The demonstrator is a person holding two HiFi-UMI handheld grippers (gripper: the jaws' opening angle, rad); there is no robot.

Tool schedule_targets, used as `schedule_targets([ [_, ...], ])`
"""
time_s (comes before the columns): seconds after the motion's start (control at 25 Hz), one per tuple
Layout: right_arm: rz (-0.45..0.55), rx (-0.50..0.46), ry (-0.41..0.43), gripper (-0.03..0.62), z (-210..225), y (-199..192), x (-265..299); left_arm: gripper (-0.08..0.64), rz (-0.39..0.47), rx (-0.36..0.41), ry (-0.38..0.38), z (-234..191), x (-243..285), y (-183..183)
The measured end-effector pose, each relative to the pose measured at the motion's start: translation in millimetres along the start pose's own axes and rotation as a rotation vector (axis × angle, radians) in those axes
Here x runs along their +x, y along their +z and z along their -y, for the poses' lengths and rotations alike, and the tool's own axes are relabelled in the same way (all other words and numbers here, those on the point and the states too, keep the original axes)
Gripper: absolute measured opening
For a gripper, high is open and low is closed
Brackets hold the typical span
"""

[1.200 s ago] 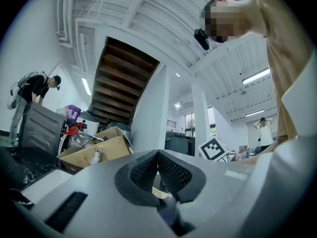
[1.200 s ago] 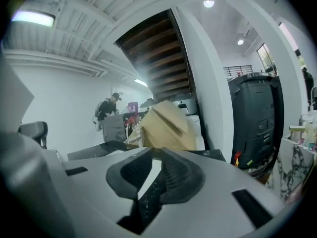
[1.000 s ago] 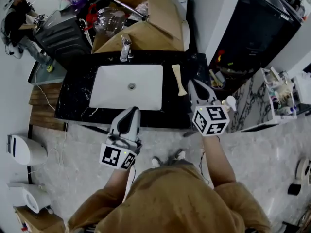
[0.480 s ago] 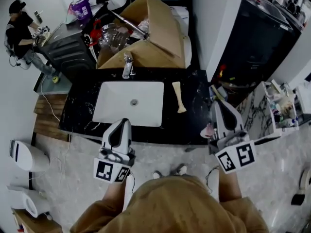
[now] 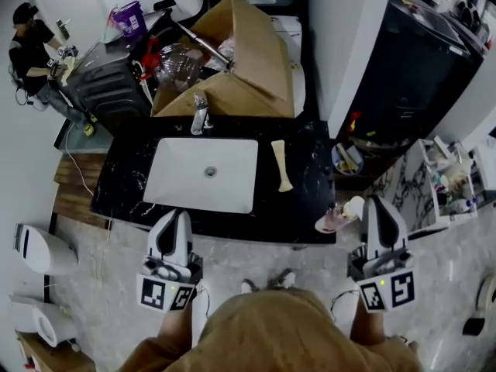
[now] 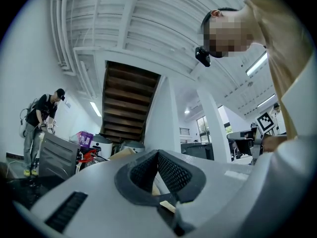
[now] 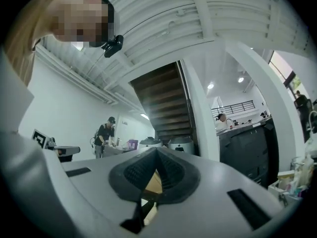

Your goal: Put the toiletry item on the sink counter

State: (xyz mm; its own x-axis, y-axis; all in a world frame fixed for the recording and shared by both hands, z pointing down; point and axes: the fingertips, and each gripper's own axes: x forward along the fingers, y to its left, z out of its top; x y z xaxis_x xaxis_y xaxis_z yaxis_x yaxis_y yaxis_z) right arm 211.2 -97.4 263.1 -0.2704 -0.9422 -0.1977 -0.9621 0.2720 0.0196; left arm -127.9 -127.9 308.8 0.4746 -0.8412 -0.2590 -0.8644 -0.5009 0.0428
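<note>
Head view shows the toiletry item (image 5: 280, 165), a pale, slim stick-shaped piece, lying flat on the black counter (image 5: 306, 200) just right of the white basin (image 5: 203, 175), so the placing looks done. It cannot be told whether it is a comb or a brush handle. A pink thing (image 5: 335, 220) with a pale top sits at the counter's right front corner; what it is cannot be made out.

The left gripper (image 5: 177, 215) and right gripper (image 5: 377, 202) hang in front of the counter edge, apart from everything. Each gripper view shows the fingers pressed together with nothing between them.

The item is probably light and stiff. Flat on polished stone, it would likely skate if nudged. A pinch across its narrow middle, with fingers either side, seems the surest hold.
</note>
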Motion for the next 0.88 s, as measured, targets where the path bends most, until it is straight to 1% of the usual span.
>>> schedule_targets([
  [0.16, -0.019, 0.012, -0.009, 0.003, 9, -9, 0, 0.003, -0.006, 0.017, 0.021, -2, -2, 0],
  [0.36, -0.02, 0.032, -0.002, 0.003, 12, -11, 4, 0.003, -0.007, 0.03, 0.02, 1, -1, 3],
  [0.52, -0.009, 0.042, 0.016, 0.003, 5, -11, 10, 0.003, -0.009, 0.036, 0.012, 4, -3, 6],
  [0.72, -0.008, 0.058, 0.041, 0.003, -4, -12, 17, 0.003, -0.009, 0.044, 0.024, 1, -10, 10],
  [0.88, -0.015, 0.05, 0.057, 0.003, -13, -17, 18, 0.003, -0.007, 0.052, 0.031, -5, -17, 11],
])
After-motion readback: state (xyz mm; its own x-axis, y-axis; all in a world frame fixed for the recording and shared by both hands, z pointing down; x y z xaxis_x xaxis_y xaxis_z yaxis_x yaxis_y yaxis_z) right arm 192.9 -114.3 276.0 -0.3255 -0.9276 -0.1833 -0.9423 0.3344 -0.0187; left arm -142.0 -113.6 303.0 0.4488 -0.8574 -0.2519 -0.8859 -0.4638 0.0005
